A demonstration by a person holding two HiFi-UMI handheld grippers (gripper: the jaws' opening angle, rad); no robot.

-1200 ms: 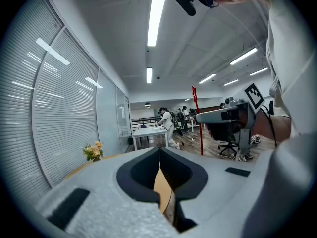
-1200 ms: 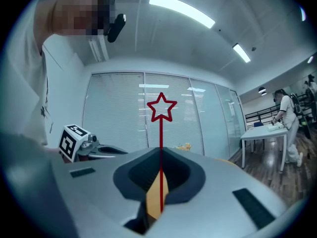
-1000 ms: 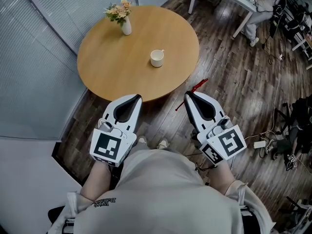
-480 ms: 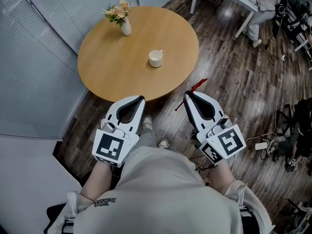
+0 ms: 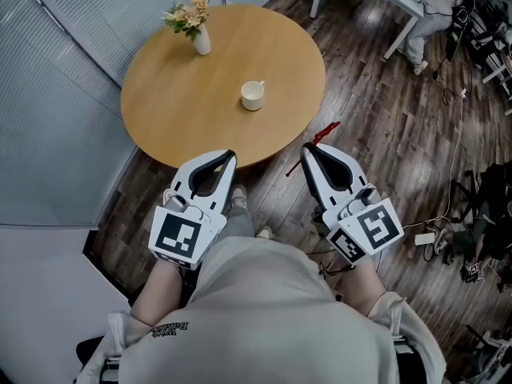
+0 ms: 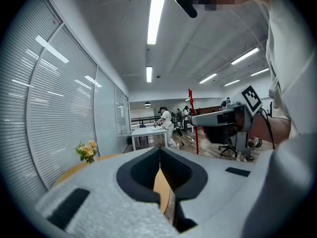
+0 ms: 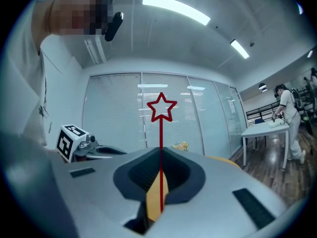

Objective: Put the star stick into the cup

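Star stick [image 7: 161, 128] pinched in our right gripper [image 5: 307, 150]. Our left gripper [image 5: 230, 157] closed, holds nothing. Cup [image 5: 253, 95] on table [image 5: 176, 102], well apart from stick. We think grab done, carry and drop left.

Colour rundown
Red star stick [image 5: 317, 142], white cup [image 5: 253, 95], tan wood table [image 5: 176, 94]; left gripper [image 5: 230, 155] and right gripper [image 5: 305, 149] white, black-lined (markers [image 5: 178, 235] black-and-white squares); floor [image 5: 384, 134] dark streaked planks; white vase [image 5: 202, 43], peach-yellow flowers [image 5: 184, 14].
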